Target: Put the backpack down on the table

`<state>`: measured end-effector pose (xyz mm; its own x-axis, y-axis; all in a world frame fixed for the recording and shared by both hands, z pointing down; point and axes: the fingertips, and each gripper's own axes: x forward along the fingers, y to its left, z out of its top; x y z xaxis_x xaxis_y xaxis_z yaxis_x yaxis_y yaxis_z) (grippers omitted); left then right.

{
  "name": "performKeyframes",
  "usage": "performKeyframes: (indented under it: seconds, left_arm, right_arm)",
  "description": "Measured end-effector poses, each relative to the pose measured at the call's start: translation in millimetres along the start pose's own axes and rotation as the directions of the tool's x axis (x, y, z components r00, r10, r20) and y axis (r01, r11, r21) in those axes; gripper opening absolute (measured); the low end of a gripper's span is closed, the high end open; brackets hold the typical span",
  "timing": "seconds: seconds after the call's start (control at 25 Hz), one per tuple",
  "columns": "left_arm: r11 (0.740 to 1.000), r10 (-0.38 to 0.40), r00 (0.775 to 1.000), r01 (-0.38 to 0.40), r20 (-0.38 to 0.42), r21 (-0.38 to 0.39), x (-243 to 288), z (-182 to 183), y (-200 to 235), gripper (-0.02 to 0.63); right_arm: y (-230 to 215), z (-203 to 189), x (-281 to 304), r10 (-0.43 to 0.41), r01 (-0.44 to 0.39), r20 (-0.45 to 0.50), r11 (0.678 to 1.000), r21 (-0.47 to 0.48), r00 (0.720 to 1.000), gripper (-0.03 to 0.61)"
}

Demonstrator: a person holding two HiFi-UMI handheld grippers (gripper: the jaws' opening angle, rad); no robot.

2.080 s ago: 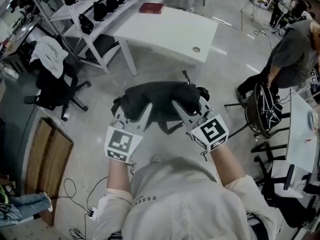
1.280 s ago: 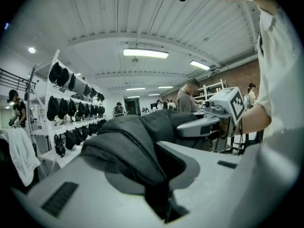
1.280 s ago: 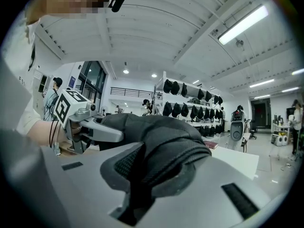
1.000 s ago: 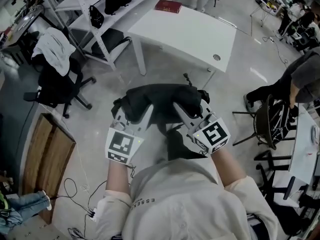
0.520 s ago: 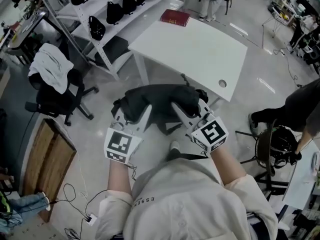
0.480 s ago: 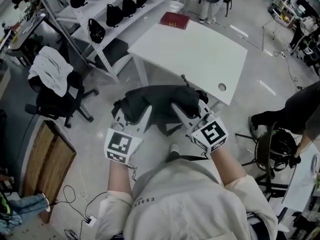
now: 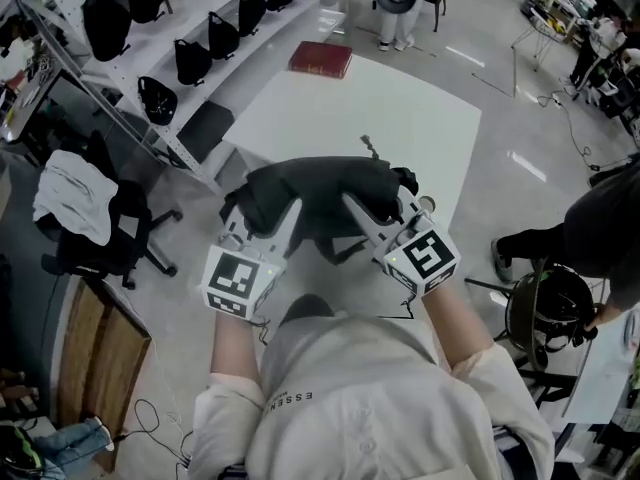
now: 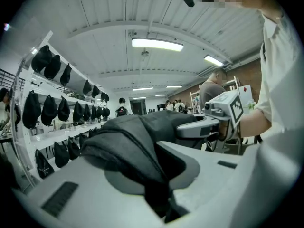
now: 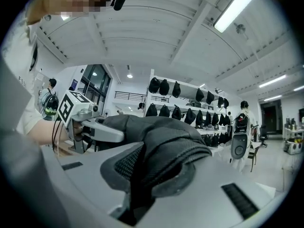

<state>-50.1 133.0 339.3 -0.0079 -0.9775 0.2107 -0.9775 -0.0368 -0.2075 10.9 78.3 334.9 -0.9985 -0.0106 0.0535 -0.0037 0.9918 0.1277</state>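
head view looks steeply down over my chest at a black backpack held up between my two tools, over the near edge of a white table. the bag covers that edge, and its underside is hidden, so i cannot tell whether it touches the tabletop. the tips of the left gripper and the right gripper are buried in fabric from this angle. in the left gripper view the jaws are clamped on a thick fold of the bag, with dark cloth filling the gap between them. the right gripper view shows the same: its jaws pinch a padded, mesh-lined fold.

the backpack is soft and slumped, matte black to dark grey, bunched into a wide low mound. a thin cord or zip pull sticks up from its far side, and a strap loop hangs under its near side; other straps and pockets are too crumpled to make out.

a red book lies at the table's far edge. a white rack of black bags runs along the upper left, partly cut off by the frame. a person at the right edge is only partly in view.
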Motion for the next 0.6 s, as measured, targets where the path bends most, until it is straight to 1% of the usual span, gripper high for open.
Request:
performKeyframes:
  seconds: [0.16,0.32,0.48,0.6]
  left_arm:
    - [0.997,-0.068,0.998,0.068,0.015,0.026,51.0,12.1,11.1,0.069]
    - [0.989,-0.147,0.989,0.145,0.036,0.041,106.0,23.2,25.2,0.069]
    - [0.968,-0.245,0.967,0.241,0.064,0.073,165.8,40.4,40.7,0.069]
    - [0.949,-0.308,0.949,0.301,0.074,0.09,209.9,47.7,55.7,0.069]
  right_arm:
    - [-47.9,-5.3,6.8,-0.065,0.065,0.0,0.998,0.008,0.998,0.074]
    - [-99.5,-9.4,16.0,-0.14,0.14,-0.009,0.99,0.0,0.99,0.074]
    - [-155.3,-8.2,24.1,-0.243,0.243,-0.009,0.97,-0.019,0.97,0.074]
    - [-195.9,-10.8,34.5,-0.31,0.31,-0.018,0.951,-0.013,0.951,0.074]
